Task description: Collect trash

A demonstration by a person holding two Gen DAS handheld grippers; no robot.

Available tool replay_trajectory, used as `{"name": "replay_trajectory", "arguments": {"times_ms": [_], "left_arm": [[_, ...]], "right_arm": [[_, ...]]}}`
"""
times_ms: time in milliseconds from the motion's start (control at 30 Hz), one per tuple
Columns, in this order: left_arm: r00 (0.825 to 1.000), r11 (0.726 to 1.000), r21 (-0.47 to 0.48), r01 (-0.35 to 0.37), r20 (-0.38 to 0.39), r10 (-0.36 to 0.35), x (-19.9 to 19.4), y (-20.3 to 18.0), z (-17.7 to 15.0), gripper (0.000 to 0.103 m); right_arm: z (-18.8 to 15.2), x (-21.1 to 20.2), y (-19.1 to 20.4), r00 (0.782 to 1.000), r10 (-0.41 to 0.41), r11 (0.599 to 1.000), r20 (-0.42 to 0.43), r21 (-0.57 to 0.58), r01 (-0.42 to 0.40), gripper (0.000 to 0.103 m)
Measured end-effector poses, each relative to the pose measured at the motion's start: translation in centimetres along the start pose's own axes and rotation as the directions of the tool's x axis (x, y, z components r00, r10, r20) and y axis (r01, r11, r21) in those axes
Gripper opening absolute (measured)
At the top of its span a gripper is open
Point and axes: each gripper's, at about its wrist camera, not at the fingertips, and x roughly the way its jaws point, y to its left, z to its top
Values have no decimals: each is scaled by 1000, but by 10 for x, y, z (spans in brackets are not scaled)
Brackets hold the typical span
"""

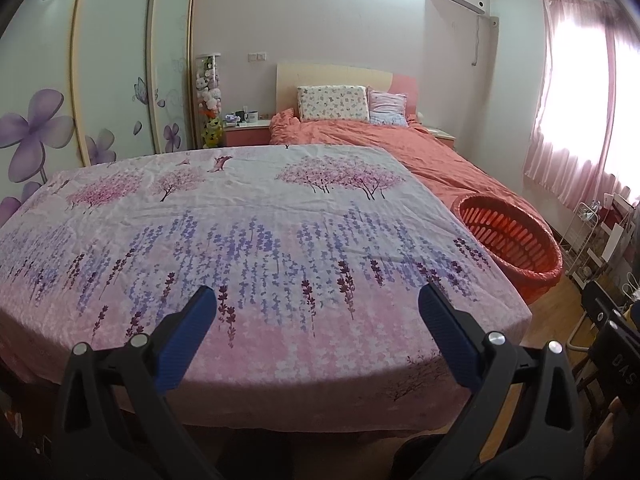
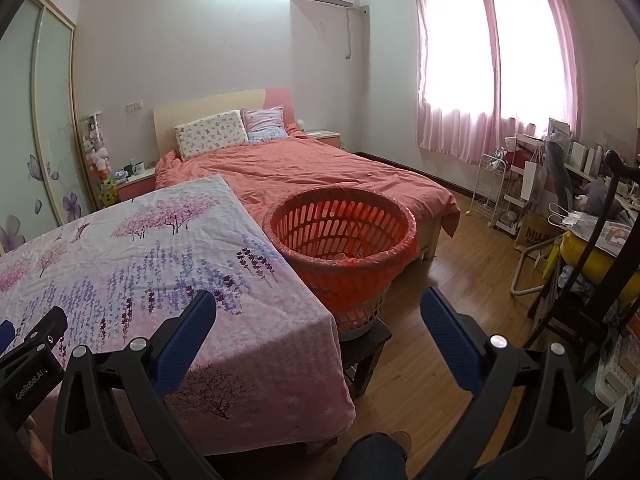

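An orange slatted basket point(image 2: 340, 236) lined with a clear bag stands on a dark stool at the right edge of a table covered by a floral pink and purple cloth point(image 2: 160, 264). A few small pale scraps lie at its bottom. It also shows in the left wrist view point(image 1: 508, 240). The cloth point(image 1: 248, 240) carries no loose items that I can see. My left gripper point(image 1: 318, 306) is open and empty over the table's near edge. My right gripper point(image 2: 318, 310) is open and empty, in front of the basket. The left gripper's body point(image 2: 32, 356) shows at the lower left.
A bed with a coral quilt point(image 2: 320, 172) and pillows lies behind the table. A wardrobe point(image 1: 100, 80) is on the left. Wooden floor point(image 2: 460, 264), a white rack point(image 2: 492, 188), a dark chair point(image 2: 580, 280) and a cluttered desk are on the right. The person's knee point(image 2: 376, 456) is below.
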Motion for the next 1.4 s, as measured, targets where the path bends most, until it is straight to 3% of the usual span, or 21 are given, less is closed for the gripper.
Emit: {"name": "replay_trajectory", "arguments": {"times_ms": [600,1400], "left_arm": [[996,995,50,-82,23,81,-8,-15,4,99],[996,996,46,-79,35,77,-13,-19,6,99]], "right_arm": [[0,1,-1,1000,-3,1000,1,3,3,101],[2,-1,-2,1000,-5,1000,4,7,5,101]]}}
